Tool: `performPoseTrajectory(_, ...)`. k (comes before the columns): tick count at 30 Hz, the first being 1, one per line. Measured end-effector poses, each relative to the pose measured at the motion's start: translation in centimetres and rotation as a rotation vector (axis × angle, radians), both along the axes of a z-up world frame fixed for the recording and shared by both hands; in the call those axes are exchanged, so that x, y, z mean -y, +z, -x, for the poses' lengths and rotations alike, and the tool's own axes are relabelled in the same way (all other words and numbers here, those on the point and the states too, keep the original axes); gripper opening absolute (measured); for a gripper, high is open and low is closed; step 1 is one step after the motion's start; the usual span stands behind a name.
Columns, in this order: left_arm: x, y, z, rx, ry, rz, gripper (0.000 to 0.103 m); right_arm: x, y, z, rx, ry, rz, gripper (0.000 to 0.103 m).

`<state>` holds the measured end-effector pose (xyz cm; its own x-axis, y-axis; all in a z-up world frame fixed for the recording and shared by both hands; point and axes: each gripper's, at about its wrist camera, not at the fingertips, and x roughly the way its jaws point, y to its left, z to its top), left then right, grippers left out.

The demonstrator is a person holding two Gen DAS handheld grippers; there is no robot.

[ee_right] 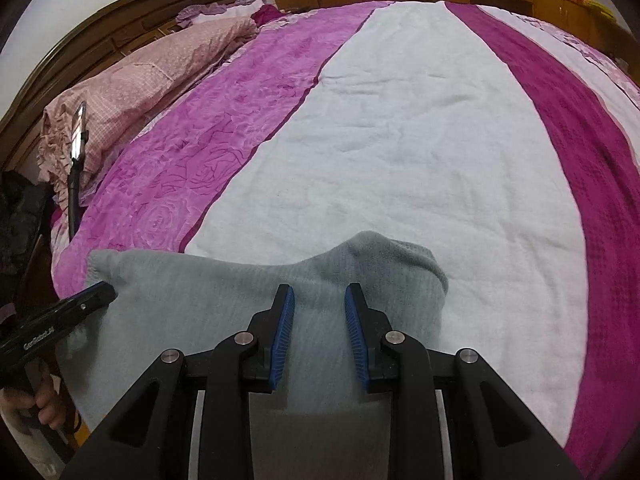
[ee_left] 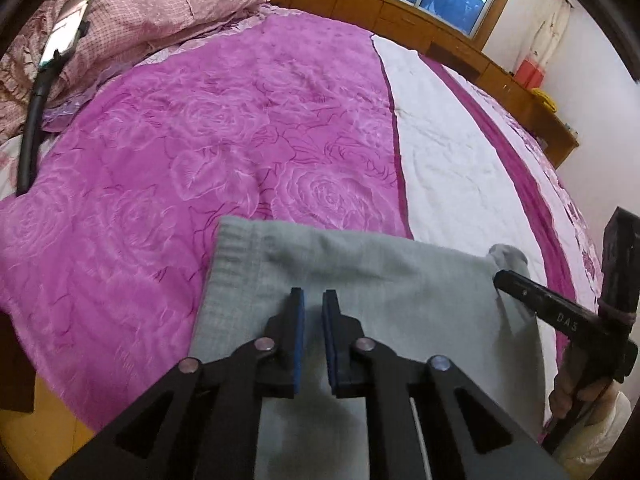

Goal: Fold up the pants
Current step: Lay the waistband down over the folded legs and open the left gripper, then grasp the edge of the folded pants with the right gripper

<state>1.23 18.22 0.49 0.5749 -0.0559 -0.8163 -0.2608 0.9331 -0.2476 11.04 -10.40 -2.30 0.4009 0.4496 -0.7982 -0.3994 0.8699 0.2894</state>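
Your grey pants (ee_left: 360,280) lie folded flat at the bed's near edge, at 6 o'clock in both views, across the pink rose blanket (ee_left: 200,140) and white cover (ee_right: 380,140). Your left gripper (ee_left: 312,300) hovers over them, fingers a narrow gap apart, gripping nothing. Your right gripper (ee_right: 320,296) fingers stand somewhat wider, also empty. A pillow (ee_left: 152,12) sits at 11 o'clock.

beyond the pants (ee_left: 340,280) the bedspread (ee_left: 240,140) lies open; pillows (ee_left: 152,12) and a phone stand (ee_left: 36,120) crowd the headboard side.
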Motion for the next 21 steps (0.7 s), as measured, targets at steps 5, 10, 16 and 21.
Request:
performPoseTrajectory(5, 0.6, 1.4, 3.2, -0.008, 0.013, -0.024, 0.023, 0.9, 1.6, 2.3, -0.01, 0.008, 0.001, 0.02)
performPoseTrajectory(10, 0.7, 1.2, 5.7, -0.015, 0.034, -0.05, 0.024, 2.7, 2.3, 4.9, -0.059, 0.014, -0.048, 0.034)
performPoseTrajectory(16, 0.7, 0.9, 6.4, -0.007, 0.045, -0.038, 0.024, 5.3, 2.1, 8.0, -0.102, -0.022, -0.04, 0.043)
performPoseTrajectory(21, 1.3, 1.4, 7.1, -0.006, 0.048, -0.053, 0.025, 6.4, -0.8, 9.3, -0.197, -0.032, -0.017, 0.044)
